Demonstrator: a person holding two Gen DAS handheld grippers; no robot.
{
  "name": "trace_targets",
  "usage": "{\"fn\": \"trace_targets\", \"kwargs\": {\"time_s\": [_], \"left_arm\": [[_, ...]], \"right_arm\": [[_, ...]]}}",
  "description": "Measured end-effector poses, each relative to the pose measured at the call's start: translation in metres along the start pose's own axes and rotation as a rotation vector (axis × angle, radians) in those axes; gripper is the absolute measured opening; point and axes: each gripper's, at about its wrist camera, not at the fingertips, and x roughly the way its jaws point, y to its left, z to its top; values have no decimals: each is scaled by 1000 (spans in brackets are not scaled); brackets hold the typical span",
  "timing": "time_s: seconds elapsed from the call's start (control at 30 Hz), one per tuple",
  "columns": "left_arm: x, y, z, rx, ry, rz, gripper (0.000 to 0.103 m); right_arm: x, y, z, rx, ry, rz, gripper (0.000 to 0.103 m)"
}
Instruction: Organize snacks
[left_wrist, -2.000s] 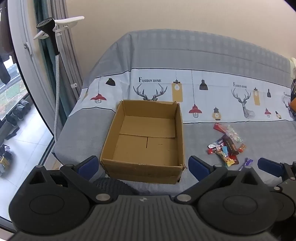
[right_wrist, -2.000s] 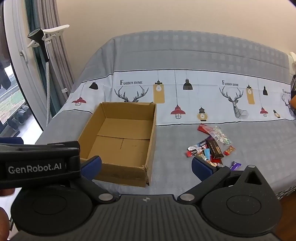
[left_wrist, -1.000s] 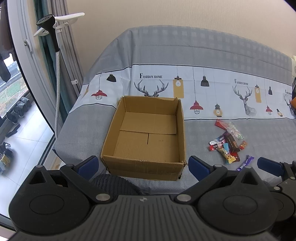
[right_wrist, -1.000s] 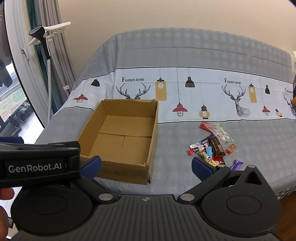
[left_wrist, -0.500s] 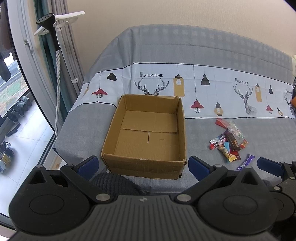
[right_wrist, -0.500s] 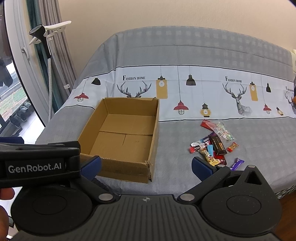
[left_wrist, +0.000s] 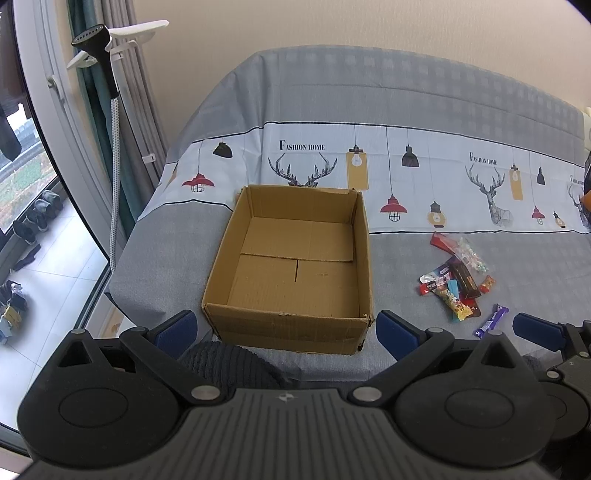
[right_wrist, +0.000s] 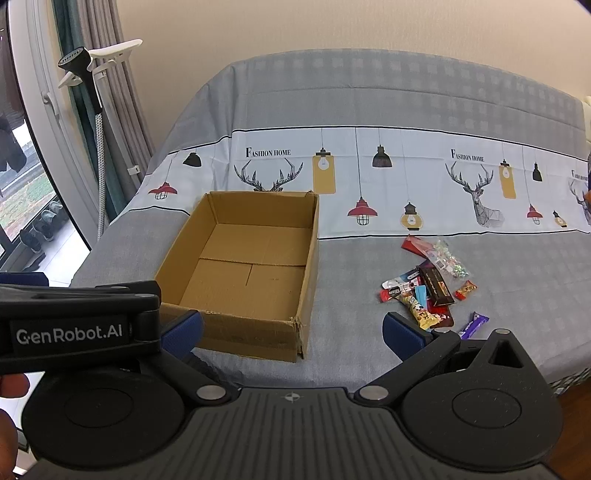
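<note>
An open, empty cardboard box (left_wrist: 291, 254) (right_wrist: 243, 266) sits on the bed. A pile of small snack packets (left_wrist: 456, 280) (right_wrist: 424, 288) lies to its right, with a purple bar (left_wrist: 491, 321) (right_wrist: 474, 324) nearest me. My left gripper (left_wrist: 284, 330) is open and empty, held near the bed's front edge in front of the box. My right gripper (right_wrist: 291, 334) is open and empty, held beside the left one, short of the snacks.
The bed wears a grey cover (left_wrist: 406, 110) with lamp and deer prints. A garment steamer on a stand (left_wrist: 110, 110) and curtains stand at the left by a window. The bed's front edge drops off just before the grippers.
Both grippers have drifted slightly back and up, so the box and snacks sit a little lower and more centred in view. Nothing was picked up.
</note>
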Motion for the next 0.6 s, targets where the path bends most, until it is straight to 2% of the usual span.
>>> {"fn": "trace_targets", "kwargs": {"time_s": [0.6], "left_arm": [[0,1,-1,0,3,0,103]], "right_arm": [[2,0,-2,2,3,1,103]]}}
